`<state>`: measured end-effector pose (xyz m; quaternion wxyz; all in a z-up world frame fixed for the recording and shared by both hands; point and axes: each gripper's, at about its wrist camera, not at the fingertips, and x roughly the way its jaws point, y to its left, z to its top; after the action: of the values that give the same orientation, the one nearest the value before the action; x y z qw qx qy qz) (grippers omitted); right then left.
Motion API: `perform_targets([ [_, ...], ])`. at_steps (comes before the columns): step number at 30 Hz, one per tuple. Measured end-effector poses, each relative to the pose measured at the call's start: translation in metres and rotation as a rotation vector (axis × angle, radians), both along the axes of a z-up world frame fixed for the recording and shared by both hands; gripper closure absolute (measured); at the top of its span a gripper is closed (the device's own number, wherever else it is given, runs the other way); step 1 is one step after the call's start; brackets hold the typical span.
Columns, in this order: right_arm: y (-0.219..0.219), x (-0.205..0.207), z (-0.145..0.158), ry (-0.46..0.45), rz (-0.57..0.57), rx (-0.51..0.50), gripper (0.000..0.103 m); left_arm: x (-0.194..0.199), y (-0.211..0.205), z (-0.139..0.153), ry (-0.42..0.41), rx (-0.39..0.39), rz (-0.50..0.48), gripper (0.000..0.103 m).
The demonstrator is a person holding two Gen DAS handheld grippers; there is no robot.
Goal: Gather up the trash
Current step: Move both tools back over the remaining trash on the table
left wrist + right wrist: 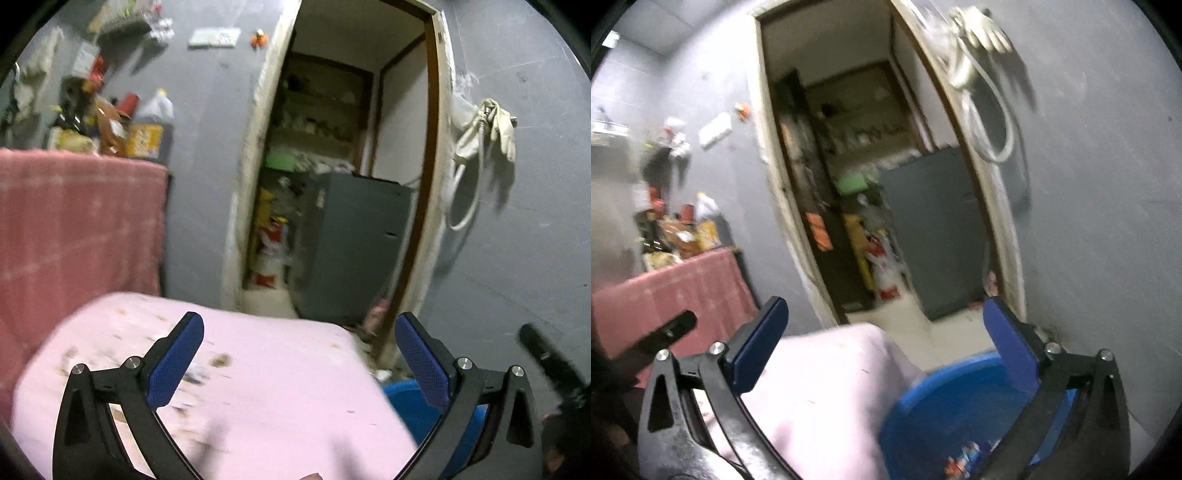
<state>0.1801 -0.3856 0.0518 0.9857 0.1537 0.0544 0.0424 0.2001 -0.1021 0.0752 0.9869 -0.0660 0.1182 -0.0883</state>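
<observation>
Both tools are seen released: L gripper (299, 354) and R gripper (886, 347) spread wide, nothing between the pads.

Trash: bits of wrappers (967, 456) lie in the blue tub (945, 398), at 6 o'clock in the R view; more crumbs and scraps (207, 369) are scattered on the pink cloth (258, 387), at 7 o'clock in the L view.

Judged step: next scrap to be picked off the cloth. Best done w/ one gripper lowered over a single scrap, pads closed on it alone w/o bunching fabric, then carried over the tub and let go.

No brand or writing can be read; labels on far clutter are too blurred.
</observation>
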Motion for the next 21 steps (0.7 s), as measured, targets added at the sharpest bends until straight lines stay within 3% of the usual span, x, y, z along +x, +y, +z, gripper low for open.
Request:
perform_targets([
  [14,0.081,-0.003,0.023,-0.180,0.096,-0.108,0.000,-0.027,0.064,0.002,-0.075,0.071,0.132,0.002],
  [21,0.110,0.019,0.028,-0.189,0.136,-0.129,0.000,-0.034,0.087,-0.001,-0.107,0.131,0.186,0.002],
])
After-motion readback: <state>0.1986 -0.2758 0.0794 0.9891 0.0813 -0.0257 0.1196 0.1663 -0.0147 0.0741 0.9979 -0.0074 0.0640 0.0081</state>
